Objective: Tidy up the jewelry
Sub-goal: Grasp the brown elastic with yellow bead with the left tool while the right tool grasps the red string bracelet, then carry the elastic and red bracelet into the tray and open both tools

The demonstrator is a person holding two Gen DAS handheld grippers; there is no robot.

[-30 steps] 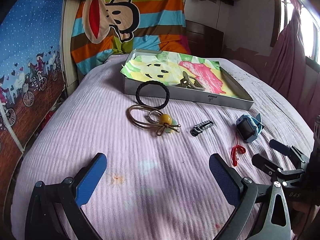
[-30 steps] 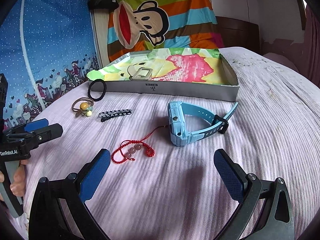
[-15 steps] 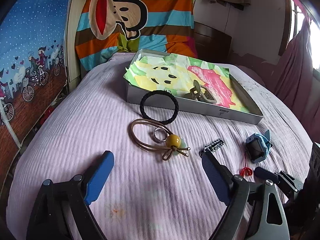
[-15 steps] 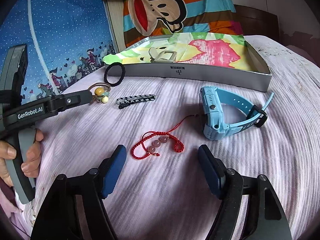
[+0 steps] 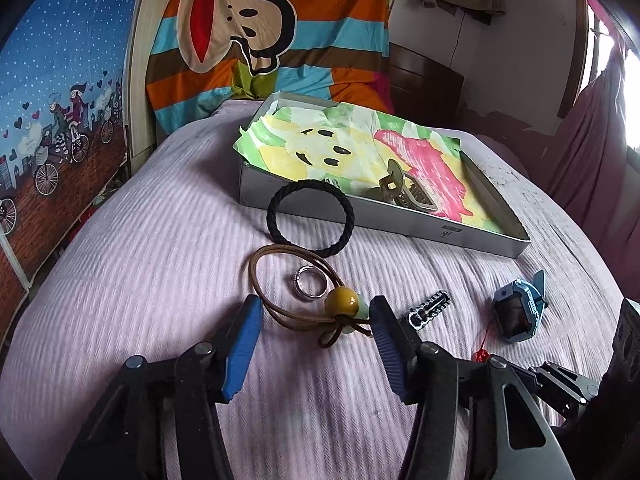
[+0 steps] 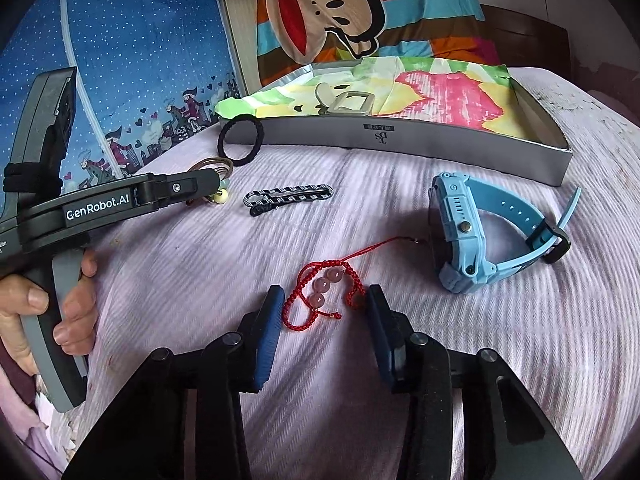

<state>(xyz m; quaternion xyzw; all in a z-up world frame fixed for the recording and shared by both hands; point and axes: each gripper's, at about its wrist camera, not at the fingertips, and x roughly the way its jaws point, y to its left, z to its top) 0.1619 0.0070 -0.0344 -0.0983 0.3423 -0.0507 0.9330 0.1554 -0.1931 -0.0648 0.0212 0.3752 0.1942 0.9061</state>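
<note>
Both jaws narrower now yet apart, right gripper [image 6: 322, 300] astride red bracelet [image 6: 320, 300], cord tail toward watch [image 6: 480, 236].

Two black handheld grippers with blue finger pads.

The left gripper [image 5: 314, 320] and right gripper [image 6: 324, 314] have ribbed blue pads [image 6: 266, 336], round metal pivot screws, and black arms; the left one's grey handle body reads "GenRobot.AI" in white.

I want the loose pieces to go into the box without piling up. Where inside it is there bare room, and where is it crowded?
In the box, only a hair claw lies near the front wall. The pink and yellow paper behind it and to its right is bare. Crowding is on the bedspread in front: black hair tie, brown cord tie, ring, striped clip, red bracelet, blue watch.
</note>
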